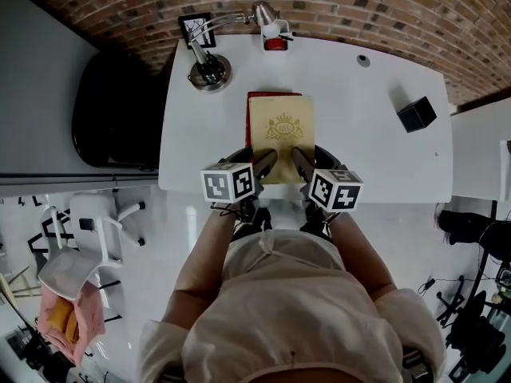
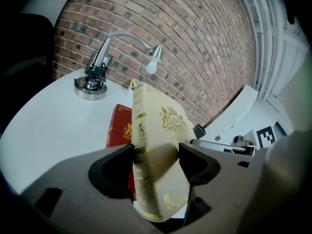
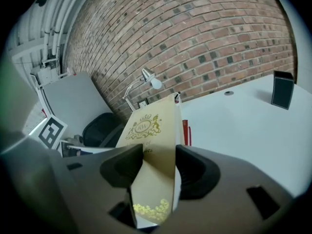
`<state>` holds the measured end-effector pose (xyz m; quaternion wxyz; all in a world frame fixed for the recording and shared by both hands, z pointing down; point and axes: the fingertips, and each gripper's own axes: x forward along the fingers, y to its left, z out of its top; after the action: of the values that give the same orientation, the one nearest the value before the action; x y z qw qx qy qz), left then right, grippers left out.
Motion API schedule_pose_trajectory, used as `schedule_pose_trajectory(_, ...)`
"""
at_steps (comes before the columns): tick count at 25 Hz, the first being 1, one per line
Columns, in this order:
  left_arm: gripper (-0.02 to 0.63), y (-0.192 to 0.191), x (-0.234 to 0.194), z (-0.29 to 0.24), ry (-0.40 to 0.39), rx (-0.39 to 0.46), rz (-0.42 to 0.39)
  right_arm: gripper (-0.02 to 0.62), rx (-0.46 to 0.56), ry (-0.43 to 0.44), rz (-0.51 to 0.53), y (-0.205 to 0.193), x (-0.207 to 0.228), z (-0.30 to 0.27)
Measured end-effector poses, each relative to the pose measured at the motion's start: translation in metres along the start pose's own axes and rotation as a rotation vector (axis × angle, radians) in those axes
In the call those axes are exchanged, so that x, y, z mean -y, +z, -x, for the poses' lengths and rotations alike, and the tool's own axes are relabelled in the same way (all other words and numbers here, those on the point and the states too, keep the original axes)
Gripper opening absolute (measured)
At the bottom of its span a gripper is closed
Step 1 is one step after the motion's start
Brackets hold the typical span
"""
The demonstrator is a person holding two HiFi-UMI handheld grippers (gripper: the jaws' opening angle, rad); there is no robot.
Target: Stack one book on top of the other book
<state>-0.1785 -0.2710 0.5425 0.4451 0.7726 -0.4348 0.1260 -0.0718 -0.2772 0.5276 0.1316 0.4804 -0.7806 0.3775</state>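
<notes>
On white table (image 1: 359, 154), far-left corner: desk lamp (image 1: 209, 71), base resting on the tabletop.

Left gripper (image 1: 261, 163): jaws part-closed, clamped on the spine side of the cream book (image 1: 281, 130) at its near end. No gap shows between pads and cover in the left gripper view.

Cream book lies directly over the red book (image 1: 249, 120), near end tilted. The red book shows only as a strip along the left and far edges; the rest is covered. Cannot tell whether the far end of the cream book touches it.

Right gripper (image 1: 301, 163): jaws pinching the cream book's page-edge side, near end.

Far right: small black box (image 1: 417, 114), well apart from the books.
</notes>
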Motion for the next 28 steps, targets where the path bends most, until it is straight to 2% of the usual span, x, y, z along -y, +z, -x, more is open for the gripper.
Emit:
schedule_pose_trajectory(13, 0.295, -0.011, -0.043, 0.001, -0.012, -0.087, 0.007, 0.224, -0.038, -0.063, -0.085, -0.032, -0.014, -0.030)
schedule_pose_trajectory(28, 0.295, -0.022, -0.053, -0.014, -0.013, -0.111, 0.043, 0.224, -0.084, -0.080, -0.063, -0.041, -0.002, -0.042)
